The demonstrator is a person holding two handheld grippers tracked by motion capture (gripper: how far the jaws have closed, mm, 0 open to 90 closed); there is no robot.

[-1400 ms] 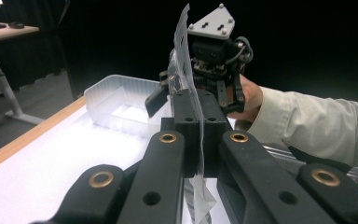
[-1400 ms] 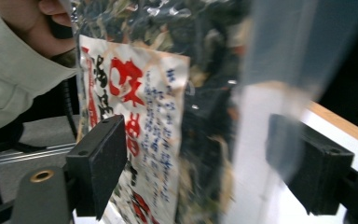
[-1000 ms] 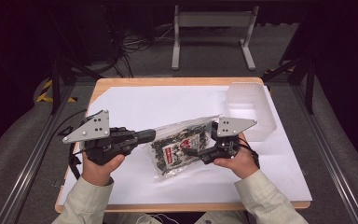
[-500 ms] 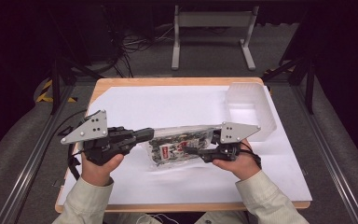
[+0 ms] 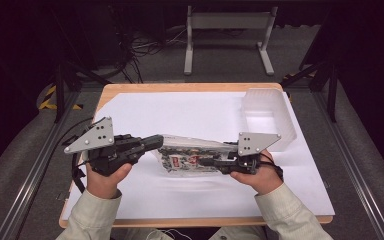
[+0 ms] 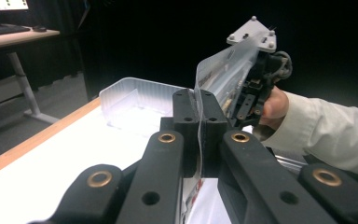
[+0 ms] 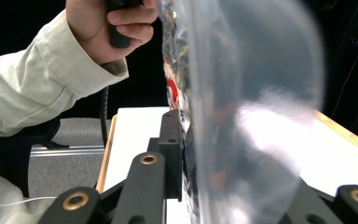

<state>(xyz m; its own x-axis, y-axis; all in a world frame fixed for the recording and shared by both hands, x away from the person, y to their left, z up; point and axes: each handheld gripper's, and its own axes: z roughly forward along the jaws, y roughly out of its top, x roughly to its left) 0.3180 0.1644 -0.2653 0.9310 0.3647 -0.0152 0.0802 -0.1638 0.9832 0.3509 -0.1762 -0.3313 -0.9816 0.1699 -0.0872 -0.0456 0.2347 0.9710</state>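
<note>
High view: mid-frame, the clear snack bag [image 5: 190,159] hangs between left tongs [image 5: 156,142] and right tongs [image 5: 206,161], just above the desk [image 5: 190,107].

Left gripper view: jaws clamp its edge, frame centre.

Right gripper view: jaws have just been closing, pinching film. It looks light, limp and slippery; grip the seams.

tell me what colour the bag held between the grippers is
Clear plastic bag with dark contents and a red-and-white label; the high view shows it best.

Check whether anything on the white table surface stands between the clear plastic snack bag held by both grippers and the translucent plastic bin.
Nothing visible does. The clear plastic snack bag hangs between the left gripper and the right gripper, both shut on it. The white surface toward the translucent plastic bin is bare.
</note>
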